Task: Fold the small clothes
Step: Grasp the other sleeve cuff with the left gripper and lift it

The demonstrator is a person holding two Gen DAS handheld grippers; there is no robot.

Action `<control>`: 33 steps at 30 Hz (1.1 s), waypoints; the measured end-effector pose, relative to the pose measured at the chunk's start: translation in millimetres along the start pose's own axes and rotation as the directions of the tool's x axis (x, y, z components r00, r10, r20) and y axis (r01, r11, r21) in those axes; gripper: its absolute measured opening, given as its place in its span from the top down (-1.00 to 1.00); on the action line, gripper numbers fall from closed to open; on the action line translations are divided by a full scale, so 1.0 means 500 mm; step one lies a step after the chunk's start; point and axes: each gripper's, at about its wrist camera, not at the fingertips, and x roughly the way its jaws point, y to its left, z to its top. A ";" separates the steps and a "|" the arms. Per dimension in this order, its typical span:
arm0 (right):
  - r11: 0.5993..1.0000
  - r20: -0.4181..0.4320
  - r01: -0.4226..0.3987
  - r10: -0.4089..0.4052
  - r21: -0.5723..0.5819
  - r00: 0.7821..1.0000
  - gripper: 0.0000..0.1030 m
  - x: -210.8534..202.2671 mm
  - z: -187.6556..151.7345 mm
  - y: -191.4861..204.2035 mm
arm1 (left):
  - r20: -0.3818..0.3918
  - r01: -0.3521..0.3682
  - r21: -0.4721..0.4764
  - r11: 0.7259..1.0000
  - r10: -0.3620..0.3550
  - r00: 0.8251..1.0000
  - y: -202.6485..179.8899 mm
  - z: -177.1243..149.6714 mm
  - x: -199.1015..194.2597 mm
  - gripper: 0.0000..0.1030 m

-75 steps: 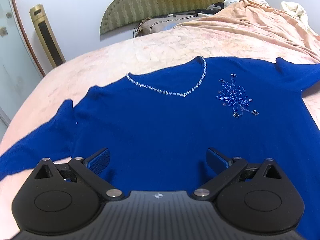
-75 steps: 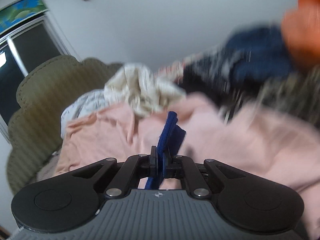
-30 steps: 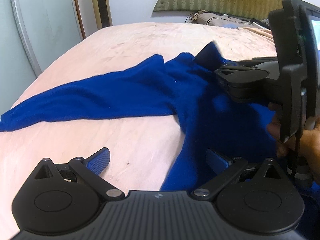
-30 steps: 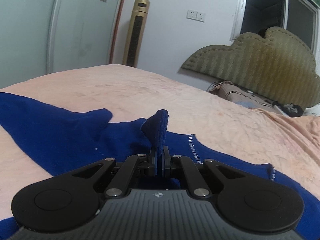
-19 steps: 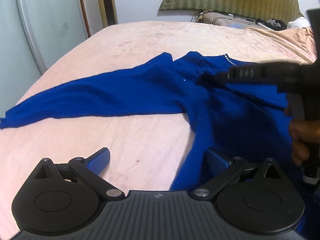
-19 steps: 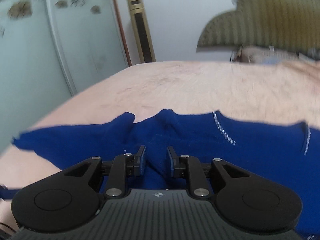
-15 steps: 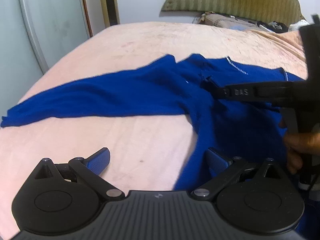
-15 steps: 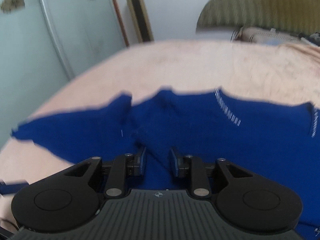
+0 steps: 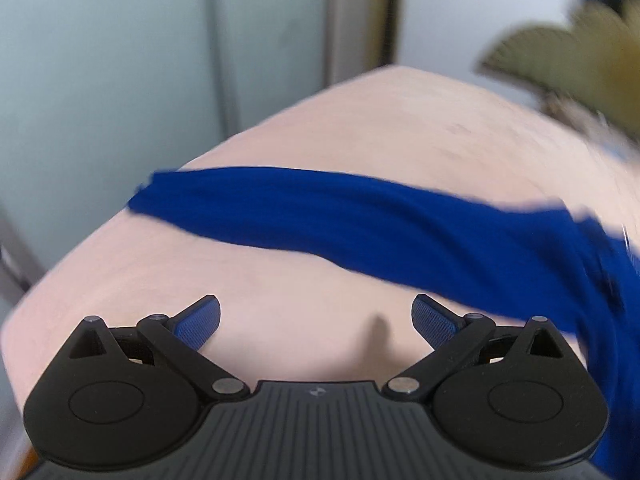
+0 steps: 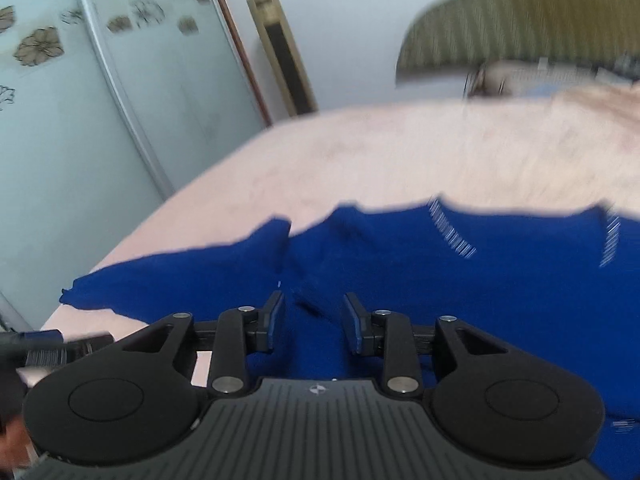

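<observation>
Right claw [image 10: 314, 322]: jaws stood partly apart and had just been opening. Blue fabric lay in the gap between the pads, but the pads did not press on it; the fold was let go. The claw hung just over the blue sweater [image 10: 460, 280], near its left shoulder.

Left claw [image 9: 316, 320]: jaws spread wide, nothing between them. Below the gap was only bare pink bedspread [image 9: 360, 120]. No contact with the cloth was visible.

The sweater lay flat on the bed. In the left wrist view one long sleeve [image 9: 320, 216] ran across the bedspread from the left toward the body of the garment at the right edge, beyond the left claw's pads. In the right wrist view the beaded neckline [image 10: 452, 232] showed at the far side, and the sleeve stretched away to the left.

Hard to make out: both views were smeared by motion. The green headboard [image 10: 520, 20] at far right was a blur. The sweater's right side and lower hem were cut off by the frame. At the left edge of the right wrist view a dark object, possibly the other tool, was too blurred to identify.
</observation>
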 end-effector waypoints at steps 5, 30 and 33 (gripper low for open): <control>0.999 0.071 0.053 -0.052 -0.009 0.996 -0.04 -0.090 -0.040 -0.015 | 0.072 0.095 -0.309 0.946 -0.076 0.995 0.139 0.034 0.043 -0.99; 0.976 0.035 0.081 -0.090 0.201 0.995 -0.33 -0.157 -0.152 -0.105 | 0.156 0.193 -0.702 0.686 -0.116 0.981 0.301 0.079 0.144 0.92; 0.973 0.045 0.088 -0.099 0.214 0.994 -0.33 -0.174 -0.159 -0.117 | 0.190 0.103 -0.635 0.766 0.026 0.981 0.267 0.124 0.097 0.92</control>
